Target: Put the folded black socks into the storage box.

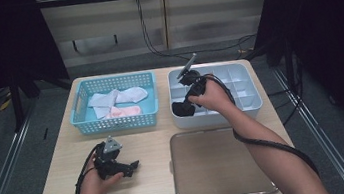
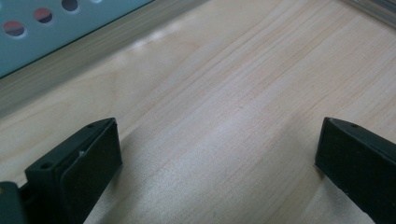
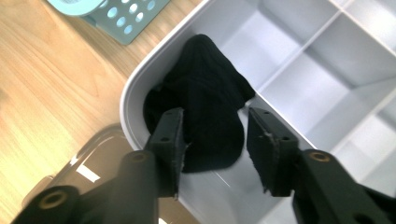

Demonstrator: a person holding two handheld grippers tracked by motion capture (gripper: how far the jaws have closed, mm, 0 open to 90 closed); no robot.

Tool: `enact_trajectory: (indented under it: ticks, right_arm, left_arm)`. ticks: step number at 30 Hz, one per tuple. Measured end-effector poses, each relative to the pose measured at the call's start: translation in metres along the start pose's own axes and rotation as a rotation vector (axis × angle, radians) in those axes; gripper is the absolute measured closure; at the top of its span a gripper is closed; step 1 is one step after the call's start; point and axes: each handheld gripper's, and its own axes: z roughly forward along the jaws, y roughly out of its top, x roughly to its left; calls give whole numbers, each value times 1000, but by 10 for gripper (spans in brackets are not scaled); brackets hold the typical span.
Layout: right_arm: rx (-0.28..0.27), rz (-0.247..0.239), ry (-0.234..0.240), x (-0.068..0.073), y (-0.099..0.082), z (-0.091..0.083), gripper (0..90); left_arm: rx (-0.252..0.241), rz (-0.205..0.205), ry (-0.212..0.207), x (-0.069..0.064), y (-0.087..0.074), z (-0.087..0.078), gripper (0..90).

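While parted, right hand-held gripper (image 3: pixel 215 154) straddles black sock (image 3: pixel 205 98) in divided box (image 3: pixel 299 84).

Bare table (image 1: pixel 141 146) between basket (image 1: pixel 117 122) and tray (image 1: pixel 219 166)

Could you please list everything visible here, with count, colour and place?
Black sock: one, black, in the near-left corner compartment of the organiser.
Divided organiser: one, pale grey, far right of the table.
Basket: one, turquoise, far left.
Socks in basket: a few, white, grey and pink.
Metal tray: one, silver, near right.
Table: one, light wood.
Left gripper: black, open, resting low over bare table.
Right gripper: black, open, jaws straddling the black sock.
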Motion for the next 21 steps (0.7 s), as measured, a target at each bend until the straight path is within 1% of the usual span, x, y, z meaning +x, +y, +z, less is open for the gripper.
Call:
enact_trajectory:
  ticks: [1, 3, 6, 10, 13, 14, 15, 16, 17, 21]
  right_arm:
    - [0, 0, 0, 0, 0, 0, 554]
    - [6, -19, -15, 0, -5, -7, 513]
    - [-9, -25, -9, 0, -10, -14, 476]
    - [-20, -30, -4, 0, -17, -21, 454]
    - [-22, -37, -5, 2, -24, -27, 417]
    - [-31, -49, -5, 2, -29, -30, 390]
    - [-31, -49, -5, 2, -29, -30, 390]
    - [-36, -53, -1, 2, -34, -34, 374]
    - [-36, -53, -1, 2, -34, -34, 374]
    - [-40, -61, 6, 2, -46, -41, 347]
  left_arm:
    - [0, 0, 0, 0, 0, 0, 0]
    - [2, 0, 2, 0, 0, 0, 0]
    - [-3, -1, 3, 0, 0, 0, 0]
    - [-4, -1, 2, 0, 0, 0, 0]
    - [-4, -1, 2, 0, 0, 0, 0]
    - [-2, -1, 4, 0, 0, 0, 0]
    - [-2, -1, 4, 0, 0, 0, 0]
    - [-5, -1, 2, 0, 0, 0, 0]
    - [-5, -1, 3, 0, 0, 0, 0]
    - [-2, 0, 5, 0, 0, 0, 0]
